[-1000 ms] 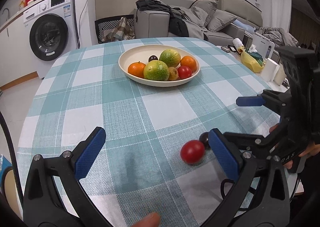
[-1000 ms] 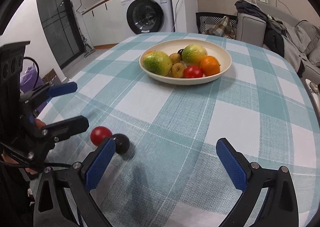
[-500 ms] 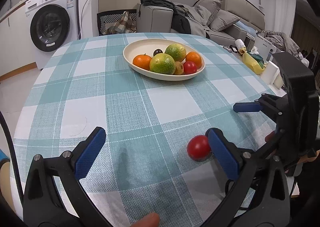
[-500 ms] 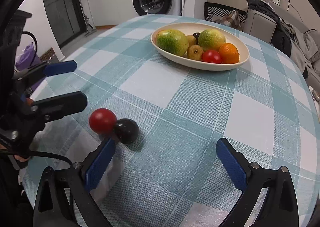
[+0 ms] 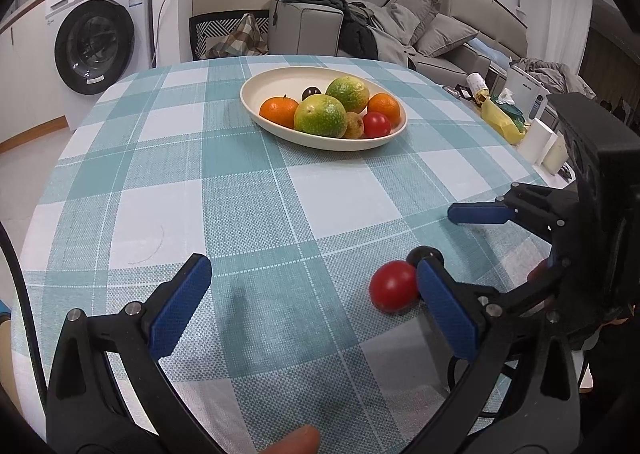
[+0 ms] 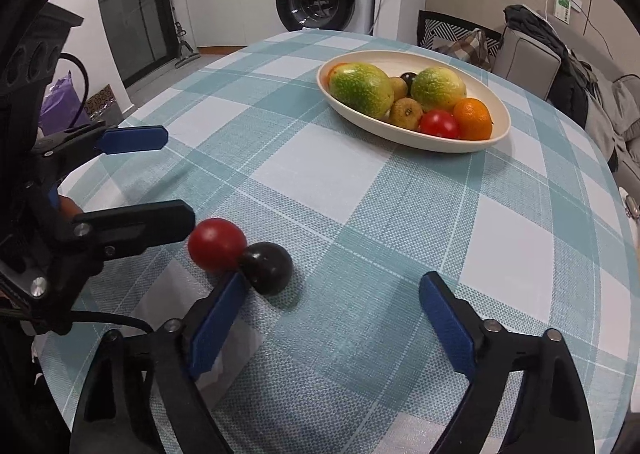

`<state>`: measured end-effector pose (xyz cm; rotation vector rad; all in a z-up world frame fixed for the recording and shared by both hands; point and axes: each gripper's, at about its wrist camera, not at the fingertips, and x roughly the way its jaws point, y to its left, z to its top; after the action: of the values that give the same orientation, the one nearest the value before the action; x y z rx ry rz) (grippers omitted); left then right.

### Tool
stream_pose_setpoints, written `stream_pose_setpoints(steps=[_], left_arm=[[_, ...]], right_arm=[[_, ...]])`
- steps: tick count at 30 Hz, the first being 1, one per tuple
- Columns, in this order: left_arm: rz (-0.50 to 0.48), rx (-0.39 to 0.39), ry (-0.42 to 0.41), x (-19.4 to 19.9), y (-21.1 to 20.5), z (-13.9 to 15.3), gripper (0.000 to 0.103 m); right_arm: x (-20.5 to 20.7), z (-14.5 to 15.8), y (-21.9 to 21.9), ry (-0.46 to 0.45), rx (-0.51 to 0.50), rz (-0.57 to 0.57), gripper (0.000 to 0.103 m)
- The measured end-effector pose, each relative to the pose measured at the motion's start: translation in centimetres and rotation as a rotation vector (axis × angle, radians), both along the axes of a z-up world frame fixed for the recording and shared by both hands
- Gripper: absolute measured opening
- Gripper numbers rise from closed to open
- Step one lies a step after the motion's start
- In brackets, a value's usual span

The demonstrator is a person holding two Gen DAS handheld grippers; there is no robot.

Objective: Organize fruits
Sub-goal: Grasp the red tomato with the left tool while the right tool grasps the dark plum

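A red tomato [image 5: 393, 285] [image 6: 216, 243] and a dark plum [image 6: 266, 267] [image 5: 424, 254] lie touching on the checked tablecloth. A cream oval bowl [image 5: 256, 110] [image 6: 502, 132] farther back holds green fruits, oranges, a red tomato and a dark plum. My left gripper [image 5: 312, 306] is open, its right finger just beside the loose tomato. My right gripper [image 6: 334, 318] is open, its left finger just in front of the loose plum. Each gripper shows in the other's view: the right one [image 5: 444, 242], the left one [image 6: 160, 178].
The round table's edge [image 5: 48, 190] curves close on the left and right. A washing machine [image 5: 96, 42] stands behind on the left, a sofa [image 5: 400, 34] with clothes behind. Small boxes and a yellow bag [image 5: 500, 118] lie beyond the right edge.
Both grippers have moved closer to the loose tomato and plum. The fruits have not moved. Both grippers stay open.
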<state>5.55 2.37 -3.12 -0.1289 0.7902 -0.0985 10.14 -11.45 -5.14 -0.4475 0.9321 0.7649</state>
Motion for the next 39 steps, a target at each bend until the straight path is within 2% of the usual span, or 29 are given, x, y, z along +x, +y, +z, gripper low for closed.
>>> stream_pose_setpoints(steps=[10, 22, 29, 35, 37, 39], left_arm=[[-0.040, -0.018, 0.028, 0.4, -0.3, -0.4, 0.102], [-0.088, -0.012, 0.029, 0.1, -1.1, -0.6, 0.102], [-0.080, -0.018, 0.034, 0.2, -0.9, -0.6, 0.102], [-0.113, -0.027, 0.051, 0.3, -1.5, -0.8, 0.101], [-0.121, -0.023, 0.056, 0.3, -1.8, -0.9, 0.098], [-0.141, -0.020, 0.057, 0.3, -2.2, -1.0, 0.089]], right_arm=[[-0.8, 0.5, 0.4, 0.021, 0.059, 0.075, 0.049], [-1.5, 0.6, 0.7, 0.024, 0.078, 0.128, 0.027], [-1.4, 0.9, 0.3, 0.034, 0.101, 0.123, 0.025], [-1.1, 1.1, -0.5, 0.027, 0.101, 0.107, 0.025], [-0.8, 1.2, -0.8, 0.027, 0.102, 0.097, 0.025], [-0.5, 1.3, -1.1, 0.025, 0.103, 0.083, 0.025]])
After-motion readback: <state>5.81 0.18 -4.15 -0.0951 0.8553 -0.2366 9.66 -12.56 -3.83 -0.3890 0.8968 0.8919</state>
